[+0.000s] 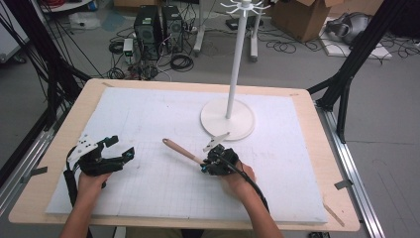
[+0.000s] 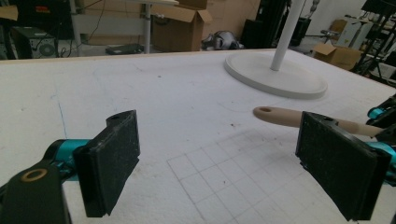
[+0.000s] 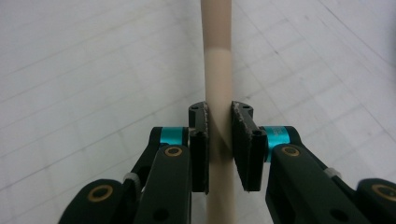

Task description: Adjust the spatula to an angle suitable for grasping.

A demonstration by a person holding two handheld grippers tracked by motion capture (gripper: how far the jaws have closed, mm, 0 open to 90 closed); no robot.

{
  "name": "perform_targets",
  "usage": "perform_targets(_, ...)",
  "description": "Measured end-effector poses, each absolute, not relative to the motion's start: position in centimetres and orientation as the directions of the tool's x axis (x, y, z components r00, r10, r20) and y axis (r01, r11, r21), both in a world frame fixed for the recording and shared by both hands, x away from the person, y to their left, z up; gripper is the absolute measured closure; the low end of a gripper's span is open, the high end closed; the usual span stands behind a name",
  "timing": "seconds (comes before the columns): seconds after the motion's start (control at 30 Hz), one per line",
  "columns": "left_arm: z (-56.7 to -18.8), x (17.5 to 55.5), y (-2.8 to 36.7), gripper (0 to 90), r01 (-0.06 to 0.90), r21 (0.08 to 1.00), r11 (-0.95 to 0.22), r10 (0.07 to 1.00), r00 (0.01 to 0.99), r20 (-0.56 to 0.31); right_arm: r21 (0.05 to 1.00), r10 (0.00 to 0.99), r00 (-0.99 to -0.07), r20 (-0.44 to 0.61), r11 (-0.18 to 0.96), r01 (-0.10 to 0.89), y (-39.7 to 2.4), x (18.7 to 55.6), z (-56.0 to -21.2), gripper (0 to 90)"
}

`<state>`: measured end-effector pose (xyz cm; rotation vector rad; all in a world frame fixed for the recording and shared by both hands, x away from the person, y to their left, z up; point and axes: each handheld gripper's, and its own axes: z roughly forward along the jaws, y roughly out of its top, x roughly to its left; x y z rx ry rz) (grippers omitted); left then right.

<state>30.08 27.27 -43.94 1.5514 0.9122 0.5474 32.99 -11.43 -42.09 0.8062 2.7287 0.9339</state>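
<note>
While the right gripper [image 1: 212, 163] is clamped on the beige round-ended wooden handle [image 1: 181, 150], the left gripper [image 1: 120, 148] sits spread wide, holding nothing. Handle sticks out over the white foam mat [image 1: 148, 119]. Narrow pinch on a round shaft: it could rotate or slip near the white hook stand [image 1: 228, 119].

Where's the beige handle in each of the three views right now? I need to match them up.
High view: beige handle at centre, angled up-left from the right tongs.
Left gripper view: handle at right, lying across.
Right gripper view: handle at centre, clamped.
Shared landmark: white gridded mat.
</note>
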Motion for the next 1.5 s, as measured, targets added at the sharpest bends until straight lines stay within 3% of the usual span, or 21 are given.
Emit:
perform_targets(0.23, -44.0, 30.1, 27.2, 14.2, 0.241, 0.97, -0.004, 0.797, 0.587, -0.143, 0.592, 0.603, -0.796, 0.046, 0.626, 0.508, -11.4, 33.4, -42.4, 77.3)
perform_targets(0.43, -44.0, 30.1, 27.0, 14.2, 0.241, 0.971, -0.004, 0.795, 0.59, -0.143, 0.587, 0.605, -0.795, 0.043, 0.628, 0.51, -11.3, 33.5, -42.8, 75.6)
perform_targets(0.57, -44.0, 30.0, 27.0, 14.2, 0.235, 0.972, 0.001, 0.789, 0.597, -0.144, 0.644, 0.62, -0.784, 0.044, 0.582, 0.496, -12.1, 33.4, -42.2, 55.9)
perform_targets(0.7, -43.9, 29.9, 27.0, 13.9, 0.226, 0.974, 0.0, 0.79, 0.597, -0.138, 0.761, 0.631, -0.775, 0.025, 0.491, 0.425, -14.2, 32.7, -40.9, 36.9)
perform_targets(0.9, -43.7, 29.8, 26.7, 13.9, 0.216, 0.976, 0.005, 0.783, 0.606, -0.138, 0.885, 0.682, -0.731, 0.009, 0.335, 0.323, -18.9, 31.0, -39.7, 19.4)
perform_targets(1.17, -43.4, 29.7, 26.4, 13.9, 0.207, 0.978, -0.007, 0.78, 0.613, -0.124, 0.927, 0.717, -0.697, -0.01, 0.268, 0.263, -23.2, 28.8, -40.2, 16.9)
perform_targets(1.5, -42.8, 29.8, 26.3, 13.9, 0.221, 0.975, -0.03, 0.777, 0.618, -0.116, 0.933, 0.791, -0.611, -0.027, 0.239, 0.268, -27.5, 27.4, -40.8, 16.6)
